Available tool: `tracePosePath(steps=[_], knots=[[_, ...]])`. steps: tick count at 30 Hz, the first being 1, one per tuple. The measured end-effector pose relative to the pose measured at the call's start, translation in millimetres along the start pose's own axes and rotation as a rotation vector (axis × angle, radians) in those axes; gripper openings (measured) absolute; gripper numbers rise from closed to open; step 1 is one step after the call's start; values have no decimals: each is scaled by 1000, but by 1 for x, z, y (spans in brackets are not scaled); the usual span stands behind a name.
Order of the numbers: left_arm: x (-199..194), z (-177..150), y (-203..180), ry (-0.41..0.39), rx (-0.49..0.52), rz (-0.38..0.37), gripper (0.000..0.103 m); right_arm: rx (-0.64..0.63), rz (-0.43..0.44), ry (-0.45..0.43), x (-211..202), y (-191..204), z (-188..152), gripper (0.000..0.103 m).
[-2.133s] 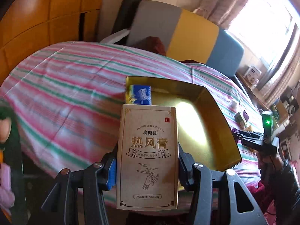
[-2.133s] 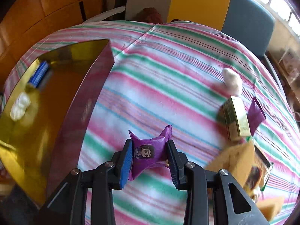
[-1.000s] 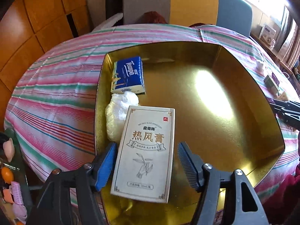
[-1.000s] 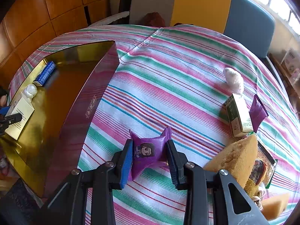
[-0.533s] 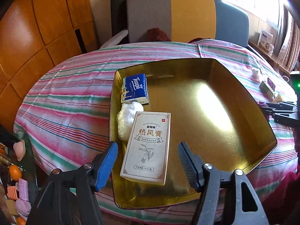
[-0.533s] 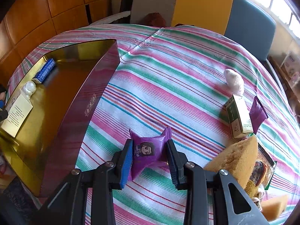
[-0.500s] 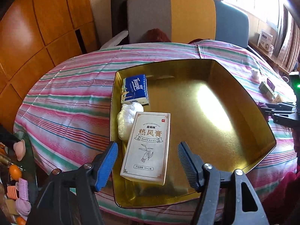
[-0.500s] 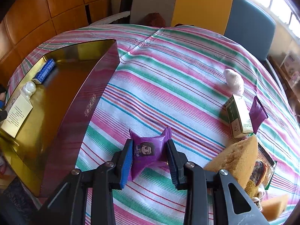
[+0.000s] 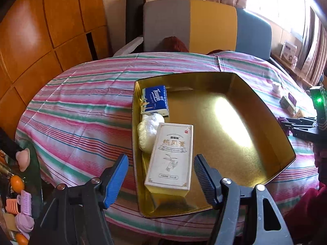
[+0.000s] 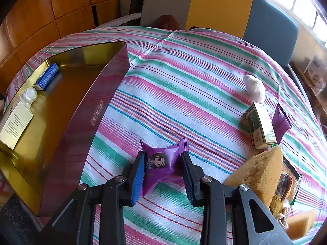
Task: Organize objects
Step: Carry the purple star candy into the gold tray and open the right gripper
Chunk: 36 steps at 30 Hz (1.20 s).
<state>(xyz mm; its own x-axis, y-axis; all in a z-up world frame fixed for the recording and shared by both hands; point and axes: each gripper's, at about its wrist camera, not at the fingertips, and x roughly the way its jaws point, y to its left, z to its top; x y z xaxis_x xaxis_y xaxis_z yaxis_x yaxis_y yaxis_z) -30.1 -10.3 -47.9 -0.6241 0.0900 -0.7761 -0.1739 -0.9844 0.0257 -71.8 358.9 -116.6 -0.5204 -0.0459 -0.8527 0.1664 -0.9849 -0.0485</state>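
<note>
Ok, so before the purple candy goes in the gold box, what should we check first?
1. Right tongs squeeze the purple candy: ok.
2. Left tongs are open with nothing between the pads: ok.
3. Cream carton lies inside the gold box: ok.
4. Bare floor is left in the box for the candy: ok.
5. Candy is over the box: not ok, it is over the striped cloth.
6. Candy is lifted off the cloth: cannot tell.

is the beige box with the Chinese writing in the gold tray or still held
In the tray. The beige box lies flat in the gold tray, beside a white wad; the left gripper jaws stand open, clear of it.
</note>
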Motion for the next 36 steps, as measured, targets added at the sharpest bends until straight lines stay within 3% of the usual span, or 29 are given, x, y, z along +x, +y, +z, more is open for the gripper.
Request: tracePosePath(steps=[3, 7, 12, 17, 22, 29, 31, 36], knots=[[-3, 0, 14, -1, -43, -20, 67, 53, -21, -7, -11, -8, 9, 32], [-2, 0, 33, 10, -111, -41, 67, 111, 6, -100, -47, -8, 33, 32], [-2, -4, 45, 1, -139, -61, 67, -4, 99, -155, -66, 56, 77, 32], [1, -6, 57, -1, -176, -78, 67, -118, 182, -106, -34, 135, 114, 32], [13, -11, 72, 29, -232, -98, 66, -97, 198, -18, 17, 179, 143, 32], [20, -14, 81, 42, -257, -108, 66, -12, 230, 58, 79, 207, 177, 37], [22, -15, 83, 46, -265, -107, 66, 3, 259, 54, 84, 210, 182, 45], [19, -14, 83, 37, -265, -93, 66, 28, 283, 22, 76, 204, 184, 52]])
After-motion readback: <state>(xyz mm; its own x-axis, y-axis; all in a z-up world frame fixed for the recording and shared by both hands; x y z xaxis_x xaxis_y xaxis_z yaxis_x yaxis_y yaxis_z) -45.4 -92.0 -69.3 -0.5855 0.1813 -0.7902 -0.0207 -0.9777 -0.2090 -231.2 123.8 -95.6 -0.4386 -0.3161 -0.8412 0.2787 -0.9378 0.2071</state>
